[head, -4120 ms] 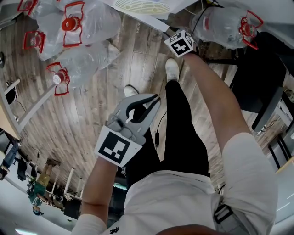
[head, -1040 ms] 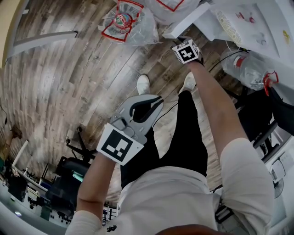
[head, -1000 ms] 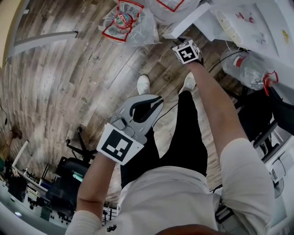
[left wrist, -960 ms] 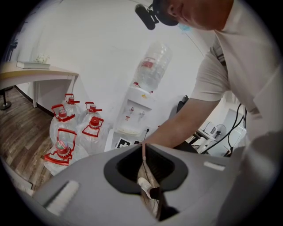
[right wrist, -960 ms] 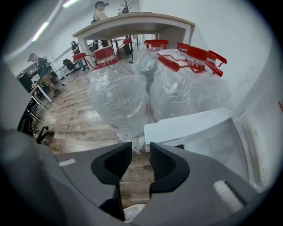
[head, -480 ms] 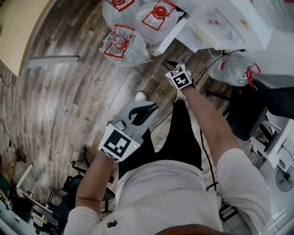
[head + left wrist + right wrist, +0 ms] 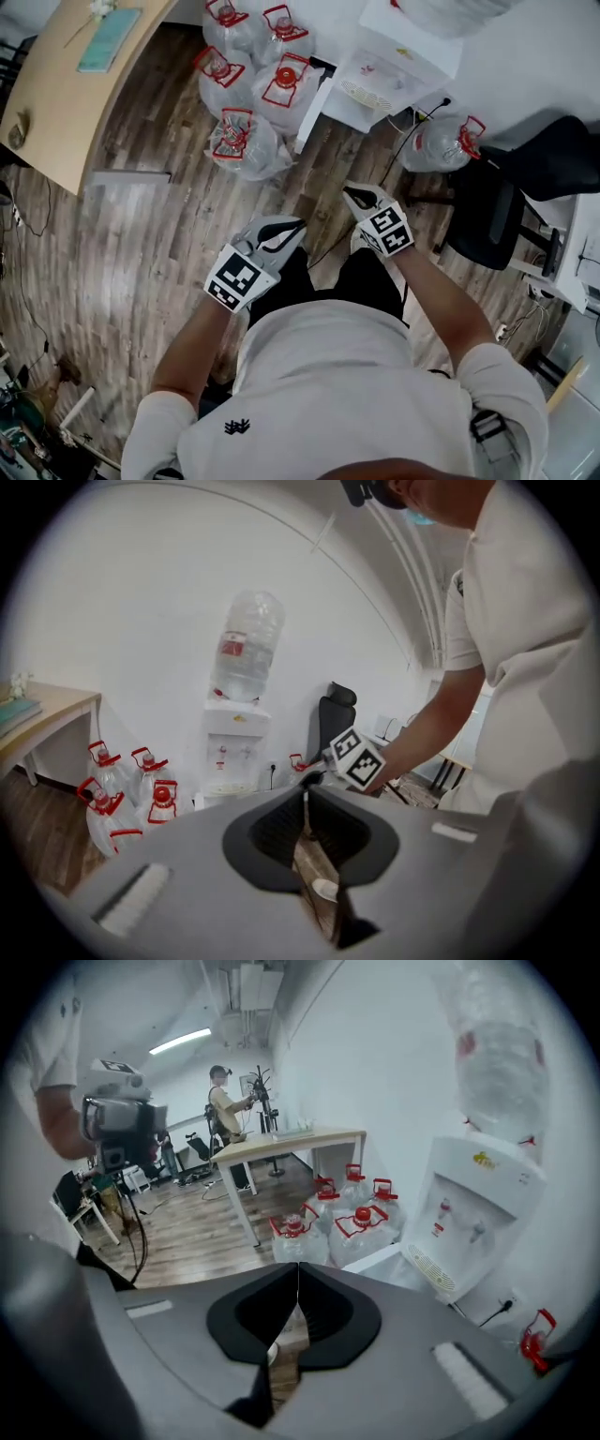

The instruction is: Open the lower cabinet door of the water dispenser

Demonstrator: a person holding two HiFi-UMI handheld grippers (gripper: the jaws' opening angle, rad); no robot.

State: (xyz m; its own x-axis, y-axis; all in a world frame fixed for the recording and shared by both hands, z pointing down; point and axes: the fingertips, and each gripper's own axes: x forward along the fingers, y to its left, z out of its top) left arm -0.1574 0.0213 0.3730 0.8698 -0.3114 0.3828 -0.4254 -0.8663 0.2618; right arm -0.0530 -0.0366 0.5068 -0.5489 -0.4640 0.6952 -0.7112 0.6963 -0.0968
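The white water dispenser (image 7: pixel 398 61) stands against the far wall with a clear bottle (image 7: pixel 246 649) on top. Its lower cabinet door (image 7: pixel 313 114) is swung out to the left. In the right gripper view the dispenser (image 7: pixel 478 1208) is at the right, well beyond the jaws. My left gripper (image 7: pixel 298 225) is shut and empty, held over the floor near my legs. My right gripper (image 7: pixel 347 191) is also in the air, apart from the door. Its jaws have just been closing, with nothing between them, and now meet. The left gripper view shows the right gripper's marker cube (image 7: pixel 355 758).
Several red-capped water jugs (image 7: pixel 253 84) crowd the floor left of the dispenser; another jug (image 7: pixel 442 145) lies to its right. A wooden desk (image 7: pixel 75 84) is at the far left and a black chair (image 7: pixel 487 202) at the right. A person (image 7: pixel 225 1101) stands far off.
Both grippers have risen well above the floor. The right one has drawn back from the door's edge and its jaws have come together. The head view now takes in the whole dispenser.
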